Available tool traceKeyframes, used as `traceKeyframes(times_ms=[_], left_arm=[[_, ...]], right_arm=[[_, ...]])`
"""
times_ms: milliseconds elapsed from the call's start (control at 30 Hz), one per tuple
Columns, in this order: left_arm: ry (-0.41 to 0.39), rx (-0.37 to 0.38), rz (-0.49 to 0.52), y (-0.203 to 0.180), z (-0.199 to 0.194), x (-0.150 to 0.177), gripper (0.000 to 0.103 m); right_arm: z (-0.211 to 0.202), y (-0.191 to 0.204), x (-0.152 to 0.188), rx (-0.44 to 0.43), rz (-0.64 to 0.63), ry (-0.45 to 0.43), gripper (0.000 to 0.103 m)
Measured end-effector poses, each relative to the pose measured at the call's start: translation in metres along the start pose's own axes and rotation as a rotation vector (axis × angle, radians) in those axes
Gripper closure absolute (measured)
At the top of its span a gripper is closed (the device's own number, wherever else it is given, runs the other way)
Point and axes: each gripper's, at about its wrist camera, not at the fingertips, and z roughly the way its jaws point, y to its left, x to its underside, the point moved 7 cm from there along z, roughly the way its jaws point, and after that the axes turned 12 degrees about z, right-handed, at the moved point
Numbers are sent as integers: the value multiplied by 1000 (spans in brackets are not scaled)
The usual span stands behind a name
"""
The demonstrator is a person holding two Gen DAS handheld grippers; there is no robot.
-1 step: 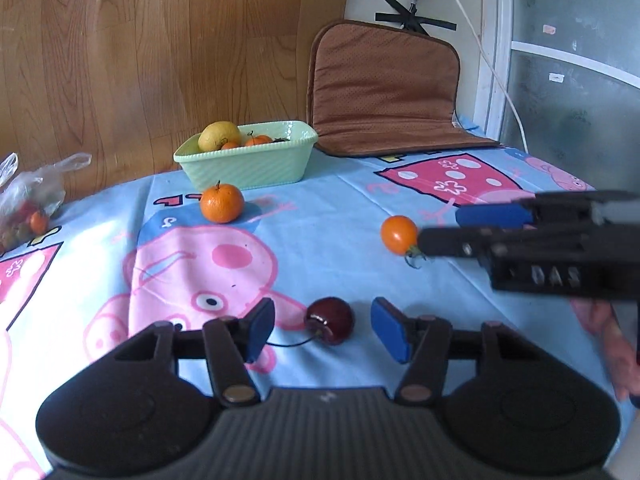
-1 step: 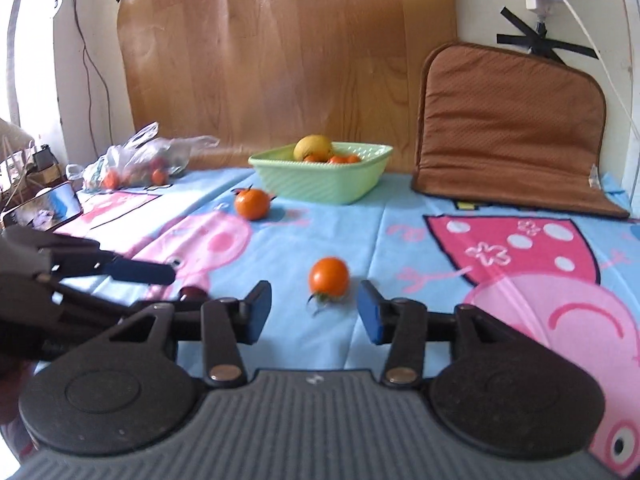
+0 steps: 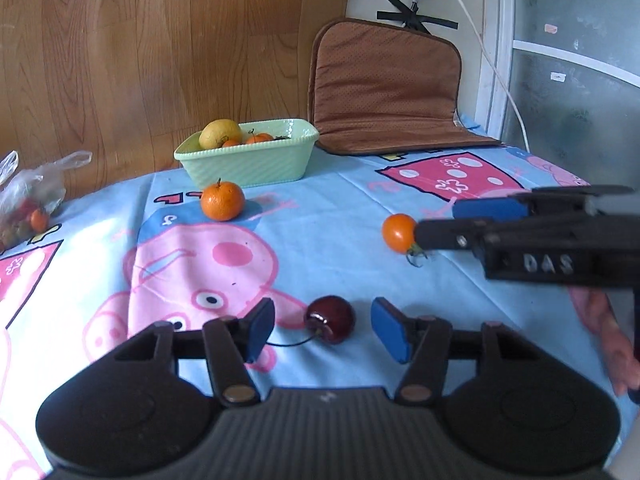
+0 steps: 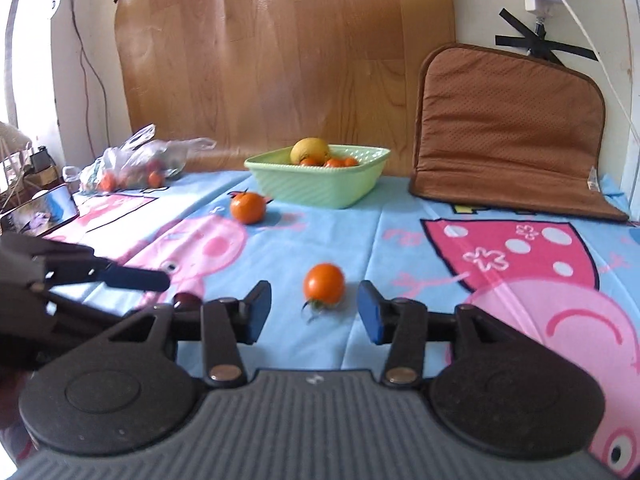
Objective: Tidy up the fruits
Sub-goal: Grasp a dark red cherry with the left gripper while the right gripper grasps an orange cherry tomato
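Three fruits lay loose on the table (image 3: pixel 340 208) short of the green basket (image 3: pixel 248 164) at its far edge: mandarin (image 3: pixel 222 201), tomato (image 4: pixel 324 283) between the spread right gripper (image 4: pixel 314 312), cherry (image 3: pixel 330 318) between the spread left gripper (image 3: pixel 322 330).

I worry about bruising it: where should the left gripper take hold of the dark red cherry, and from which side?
Grip the cherry across its round body, pads on its two sides, coming in level from the near edge as the open left gripper already faces it. Its thin stem lies toward the left pad, so probably avoid pinching that.
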Motion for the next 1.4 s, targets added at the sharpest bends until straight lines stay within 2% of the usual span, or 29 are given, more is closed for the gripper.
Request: traceKeyframes(times_ms=[167, 200, 233, 267, 300, 567, 767, 1400], left_arm=[[5, -3, -1, 0, 8, 3, 52], [10, -1, -3, 0, 10, 3, 57], [9, -6, -4, 0, 11, 3, 60], [4, -6, -5, 1, 11, 3, 69], [1, 0, -6, 2, 10, 3, 74], [7, 20, -9, -2, -2, 12, 74], [2, 7, -35, -1, -18, 25, 74], [-7, -76, -26, -7, -22, 30, 73]], right_arm=[[36, -4, 1, -12, 50, 76, 52], [41, -4, 3, -5, 47, 92, 53], [45, -4, 7, 5, 45, 107, 58], [45, -5, 8, 17, 40, 101, 70], [42, -4, 8, 13, 39, 102, 71], [-3, 11, 32, -23, -7, 93, 71], [-31, 25, 53, -70, -7, 103, 71], [-32, 30, 60, -39, -28, 71, 70]])
